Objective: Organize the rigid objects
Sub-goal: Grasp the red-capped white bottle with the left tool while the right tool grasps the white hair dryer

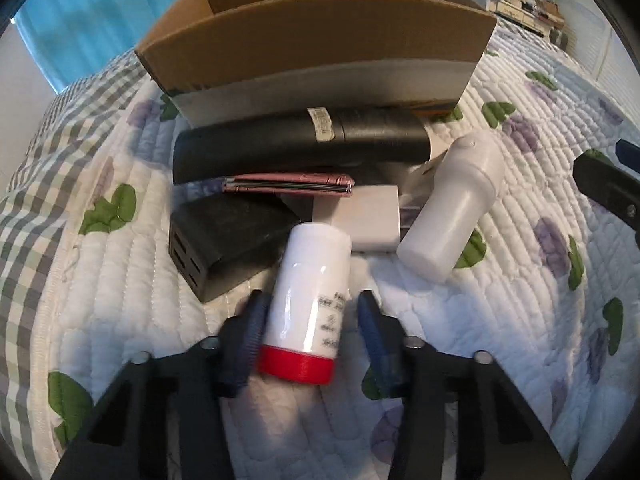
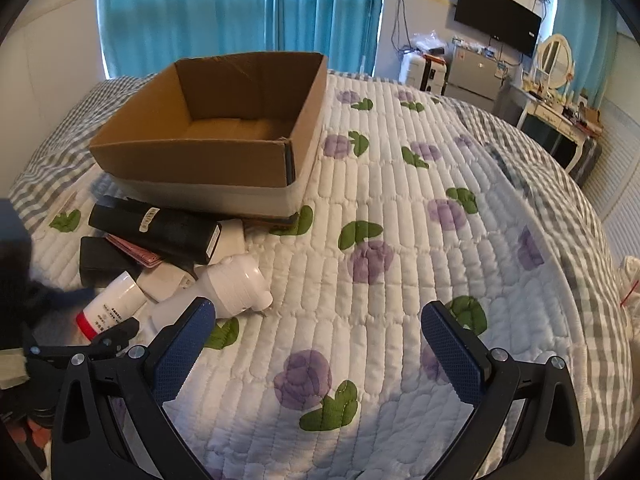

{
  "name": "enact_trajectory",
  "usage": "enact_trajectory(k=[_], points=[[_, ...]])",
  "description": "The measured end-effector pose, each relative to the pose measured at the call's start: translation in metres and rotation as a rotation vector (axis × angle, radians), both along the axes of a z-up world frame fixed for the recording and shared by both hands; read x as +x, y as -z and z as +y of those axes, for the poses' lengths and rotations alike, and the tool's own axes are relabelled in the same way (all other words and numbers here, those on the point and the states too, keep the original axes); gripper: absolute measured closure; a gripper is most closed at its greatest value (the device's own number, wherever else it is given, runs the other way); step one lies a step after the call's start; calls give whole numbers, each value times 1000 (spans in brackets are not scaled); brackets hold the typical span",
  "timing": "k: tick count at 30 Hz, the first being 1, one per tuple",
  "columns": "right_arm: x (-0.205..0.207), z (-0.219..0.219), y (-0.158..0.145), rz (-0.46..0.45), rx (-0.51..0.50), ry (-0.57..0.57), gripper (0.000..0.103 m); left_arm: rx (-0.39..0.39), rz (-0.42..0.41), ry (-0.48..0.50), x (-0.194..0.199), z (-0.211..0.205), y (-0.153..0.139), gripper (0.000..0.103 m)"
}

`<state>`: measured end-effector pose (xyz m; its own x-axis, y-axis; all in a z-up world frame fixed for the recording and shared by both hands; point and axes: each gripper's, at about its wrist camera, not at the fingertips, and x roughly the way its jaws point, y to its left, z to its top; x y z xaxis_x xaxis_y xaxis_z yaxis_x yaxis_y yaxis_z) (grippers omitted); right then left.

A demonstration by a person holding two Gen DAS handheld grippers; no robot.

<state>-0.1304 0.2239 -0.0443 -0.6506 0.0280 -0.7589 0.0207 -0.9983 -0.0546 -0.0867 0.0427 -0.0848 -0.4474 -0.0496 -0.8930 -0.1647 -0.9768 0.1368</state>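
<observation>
Left claw point(image 1: 310, 336) is pinched onto the white bottle with the red cap point(image 1: 306, 312), lying on the quilt point(image 1: 500, 320). Right claw point(image 2: 320, 344) is spread wide, holding nothing. Farther off sits the clutter pile, then the cardboard box point(image 1: 316, 52).

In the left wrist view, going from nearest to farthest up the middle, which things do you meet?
White bottle with red cap → white charger → pink wallet → long black case → cardboard box.
</observation>
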Motion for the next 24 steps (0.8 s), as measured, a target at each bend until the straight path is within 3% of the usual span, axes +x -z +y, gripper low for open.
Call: enact_trajectory(k=[11,15,19,24], points=[[-6,-19,16,-106,-7,-9,0,186,154,-40,21,-30,-61,66],[-15,-35,22,-147,-14,-25,0,161,256,-43,26,-37,-66,66],[-30,-50,26,-180,-51,-25,1,153,300,-76,20,-40,-61,66],[-55,-58,42,-247,-113,22,16,175,308,-104,8,-43,-58,66]])
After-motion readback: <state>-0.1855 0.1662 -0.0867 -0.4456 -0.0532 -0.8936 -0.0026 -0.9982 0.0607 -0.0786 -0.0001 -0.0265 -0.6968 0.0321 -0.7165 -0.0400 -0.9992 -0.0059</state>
